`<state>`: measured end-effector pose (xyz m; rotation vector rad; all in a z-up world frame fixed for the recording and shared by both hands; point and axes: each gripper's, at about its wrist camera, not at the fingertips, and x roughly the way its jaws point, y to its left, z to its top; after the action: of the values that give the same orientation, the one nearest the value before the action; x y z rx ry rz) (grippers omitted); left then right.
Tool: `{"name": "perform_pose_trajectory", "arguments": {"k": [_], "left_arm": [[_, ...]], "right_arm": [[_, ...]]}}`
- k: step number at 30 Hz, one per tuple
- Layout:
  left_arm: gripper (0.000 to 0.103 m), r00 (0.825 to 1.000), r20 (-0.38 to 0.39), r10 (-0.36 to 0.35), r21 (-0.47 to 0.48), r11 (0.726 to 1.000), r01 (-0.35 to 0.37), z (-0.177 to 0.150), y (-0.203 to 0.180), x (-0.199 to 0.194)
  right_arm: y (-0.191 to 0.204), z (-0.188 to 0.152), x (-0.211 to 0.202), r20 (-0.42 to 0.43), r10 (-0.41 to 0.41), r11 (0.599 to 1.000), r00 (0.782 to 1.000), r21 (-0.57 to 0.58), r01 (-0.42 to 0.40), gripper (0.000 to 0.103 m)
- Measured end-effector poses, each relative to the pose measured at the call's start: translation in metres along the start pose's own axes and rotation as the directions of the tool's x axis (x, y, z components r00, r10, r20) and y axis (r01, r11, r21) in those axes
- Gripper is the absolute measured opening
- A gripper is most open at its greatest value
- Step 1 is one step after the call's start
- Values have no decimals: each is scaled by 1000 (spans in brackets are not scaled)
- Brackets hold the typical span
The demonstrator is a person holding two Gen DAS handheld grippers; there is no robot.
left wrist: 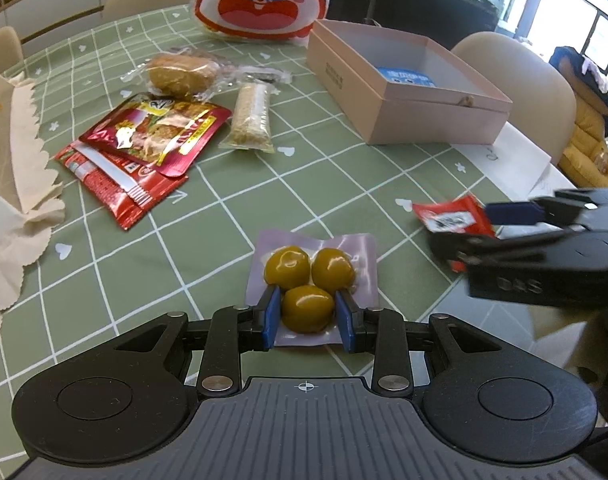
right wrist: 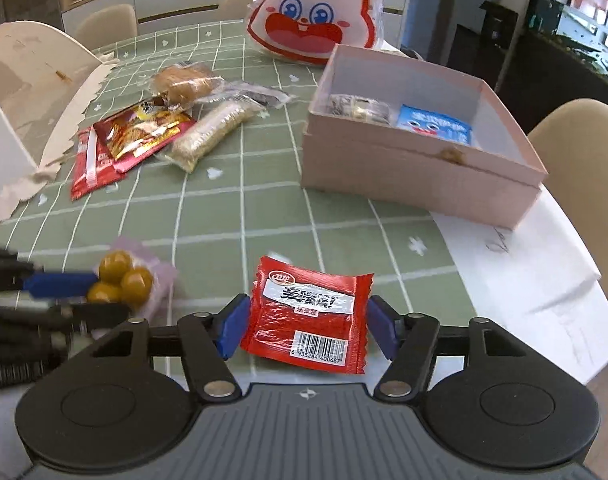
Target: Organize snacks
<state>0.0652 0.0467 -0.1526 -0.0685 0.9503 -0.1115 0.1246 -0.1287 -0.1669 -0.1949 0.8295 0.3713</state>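
A lilac pouch of three green-yellow round fruits (left wrist: 309, 276) lies low over the green checked tablecloth (left wrist: 208, 216). My left gripper (left wrist: 307, 312) is shut on its near end, blue pads against the nearest fruit. In the right wrist view that left gripper (right wrist: 108, 296) and the pouch (right wrist: 122, 278) show at the left. A red snack packet with a barcode (right wrist: 307, 320) sits between the pads of my right gripper (right wrist: 305, 328), which is shut on its side edges. From the left wrist view the red packet (left wrist: 449, 218) hangs tilted in the right gripper (left wrist: 463, 228).
An open pink box (right wrist: 403, 168) at the right holds a blue packet (right wrist: 435, 126) and a silvery packet (right wrist: 355, 108). Red pouches (left wrist: 152, 136), a cereal bar (left wrist: 250, 118) and a wrapped bun (left wrist: 180, 74) lie at the left. A rabbit-face bag (left wrist: 260, 0) stands behind.
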Motion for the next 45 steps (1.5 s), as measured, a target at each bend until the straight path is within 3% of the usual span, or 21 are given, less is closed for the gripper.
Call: {"name": "perform_pose_trajectory", "arguments": {"k": [5,8,11,13,14,16,21,23,26,30,32,35,37,40,43,45], "left_arm": [[35,1000,0,8,14,1000,-8,0,-2,1],[35,1000,7,11,18,1000,-11,-1,-2,1],[35,1000,8,14,21,1000,-14,-1,-2,1],[34,1000,6,16,16,1000,-16,-1,-3,0],[34,1000,8,20,24,999,-21,-2,-5,-1],[34,1000,12,18,60,998,-19,-5,-11,-3],[33,995,45,-87,85,993,83,-7,-22,-28],[33,982,108,-156,69,986,150,13,-22,-51],[33,932,284,-226,91,974,209,67,-21,-95],[33,860,433,-270,149,963,227,153,-30,-127],[33,851,438,-290,154,957,247,197,-37,-120],[33,887,355,-295,102,956,277,244,-48,-77],[33,911,274,-309,38,950,311,256,-50,-33],[33,940,161,-302,-9,952,307,251,-54,32],[34,941,48,-334,-53,940,336,233,-52,91],[32,933,49,-357,-95,928,360,216,-44,113]], "right_arm": [[-16,-15,3,-9,3,998,1000,56,-3,78],[-19,-19,2,13,5,998,1000,68,-6,78],[-16,-20,-2,16,-5,999,1000,45,4,74],[-16,-20,-9,30,-6,999,1000,39,5,67],[-19,-19,-14,35,0,999,999,43,-2,56],[-27,-18,-22,20,31,997,999,70,-33,53],[-55,-17,-52,20,55,990,998,129,-57,47],[-67,-6,-73,62,56,990,997,128,-64,47],[-85,32,-114,192,-1,995,981,95,-18,47],[-105,105,-161,358,-89,996,930,47,77,47],[-110,142,-172,402,-110,994,909,21,110,47],[-114,186,-166,412,-170,983,895,10,182,47],[-120,203,-151,386,-177,983,905,21,183,48],[-127,214,-119,321,-159,987,934,41,154,47],[-130,217,-72,231,-118,992,966,63,106,47],[-131,215,-36,147,-72,995,987,84,60,47]]}}
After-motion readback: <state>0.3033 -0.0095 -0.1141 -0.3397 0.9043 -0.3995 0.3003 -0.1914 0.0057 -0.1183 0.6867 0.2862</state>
